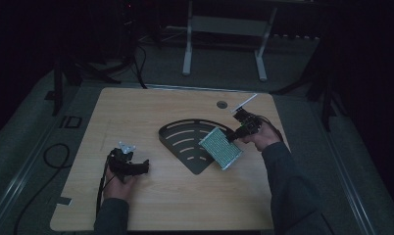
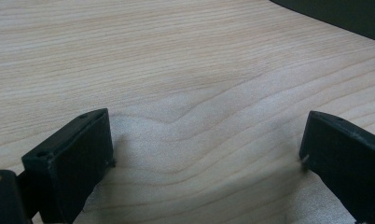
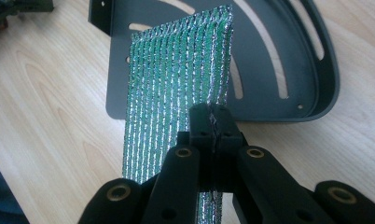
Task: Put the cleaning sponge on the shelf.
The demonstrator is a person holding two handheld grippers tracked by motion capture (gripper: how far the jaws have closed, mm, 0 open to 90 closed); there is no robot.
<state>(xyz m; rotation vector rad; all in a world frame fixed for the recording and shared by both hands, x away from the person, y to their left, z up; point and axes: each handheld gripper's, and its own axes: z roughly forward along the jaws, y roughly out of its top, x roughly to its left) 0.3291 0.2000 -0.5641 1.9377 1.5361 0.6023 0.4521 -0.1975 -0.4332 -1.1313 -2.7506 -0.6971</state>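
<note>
My right gripper (image 3: 212,122) pinches edge of green-silver scrubbing pad (image 3: 176,84), held above black corner shelf (image 3: 288,60). My left gripper (image 2: 206,149) wide, empty, on table (image 2: 176,56). Risk: thin grip, pad can slip or twist and drop.

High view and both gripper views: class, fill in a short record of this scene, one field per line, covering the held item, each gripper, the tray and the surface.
Held item: green and silver ribbed scrub pad, pinched at one edge
Right gripper: shut on the scrub pad, holding it over the tray
Left gripper: open, nothing between its jaws, low over the table
Tray: dark quarter-round slotted metal tray, lying flat
Surface: light wooden table
</note>
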